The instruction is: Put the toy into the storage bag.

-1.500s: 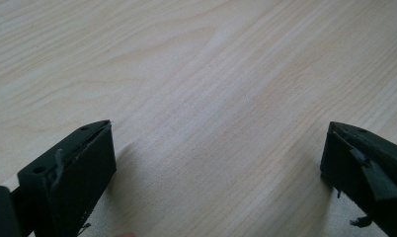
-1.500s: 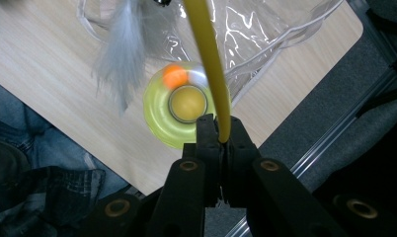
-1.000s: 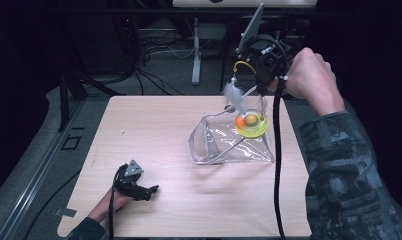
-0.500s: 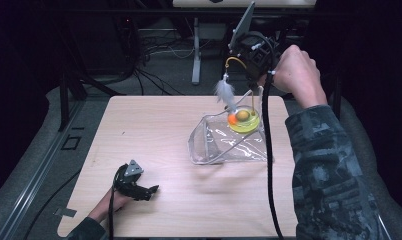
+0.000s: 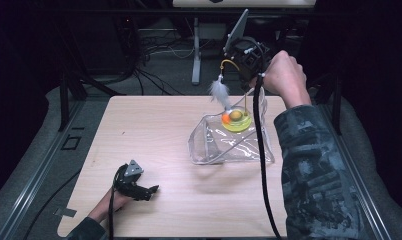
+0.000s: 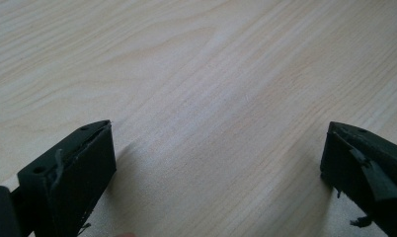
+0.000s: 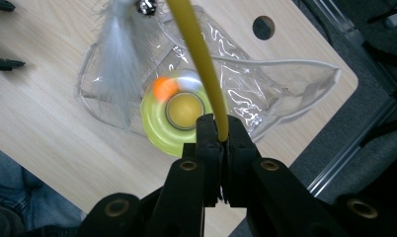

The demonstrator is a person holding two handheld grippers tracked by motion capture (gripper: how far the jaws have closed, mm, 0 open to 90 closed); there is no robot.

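Observation:
A cat toy with a thin yellow rod (image 7: 206, 74), a white feather (image 7: 118, 54) and a yellow-green disc base (image 7: 179, 116) carrying an orange ball (image 7: 163, 88) hangs from my right gripper (image 7: 221, 133), which is shut on the rod. In the high view the right gripper (image 5: 246, 75) is above the table's far right, with the disc (image 5: 237, 121) at the far edge of a clear plastic bag (image 5: 229, 147). Whether the disc rests on the bag I cannot tell. My left gripper (image 5: 151, 192) lies near the front left; its jaws stand wide open over bare wood (image 6: 218, 163).
The wooden table (image 5: 154, 130) has a round hole (image 7: 263, 27) near one corner. The right gripper's black cable (image 5: 261, 150) trails down across the bag's right side. Dark cables and stand legs (image 5: 195, 55) lie on the floor behind the table.
My right hand has moved left and slightly down, carrying the toy with it; the disc has shifted left over the bag's far edge. The left gripper has stayed put.

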